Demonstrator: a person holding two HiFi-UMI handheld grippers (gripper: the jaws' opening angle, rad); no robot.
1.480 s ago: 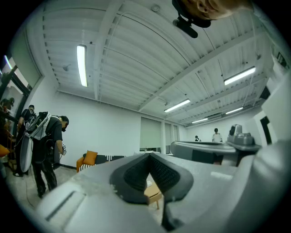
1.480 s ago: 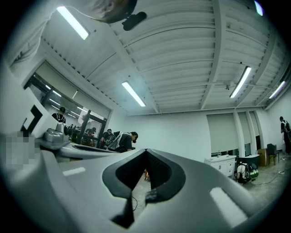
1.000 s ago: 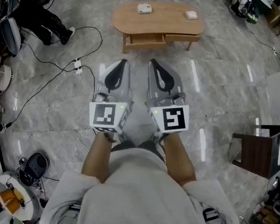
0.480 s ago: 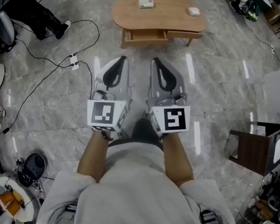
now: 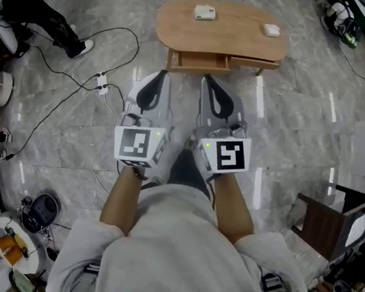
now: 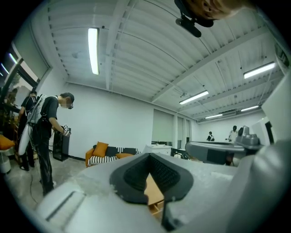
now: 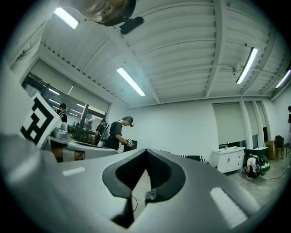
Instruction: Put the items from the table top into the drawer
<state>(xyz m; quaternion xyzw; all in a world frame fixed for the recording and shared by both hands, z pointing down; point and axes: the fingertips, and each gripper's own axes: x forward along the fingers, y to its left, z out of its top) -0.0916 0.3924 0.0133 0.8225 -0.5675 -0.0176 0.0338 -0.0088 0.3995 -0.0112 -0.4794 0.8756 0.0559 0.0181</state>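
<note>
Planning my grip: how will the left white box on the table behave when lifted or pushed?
The white box looks small and blocky: probably light, unlikely to roll. Flat on the smooth table, it may slide if pushed.

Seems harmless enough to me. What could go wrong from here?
The floor cable and power strip lie just left of the person: a trip risk. The drawer looks only partly open, so the larger white item or the smaller white item on the table might catch its front.
</note>
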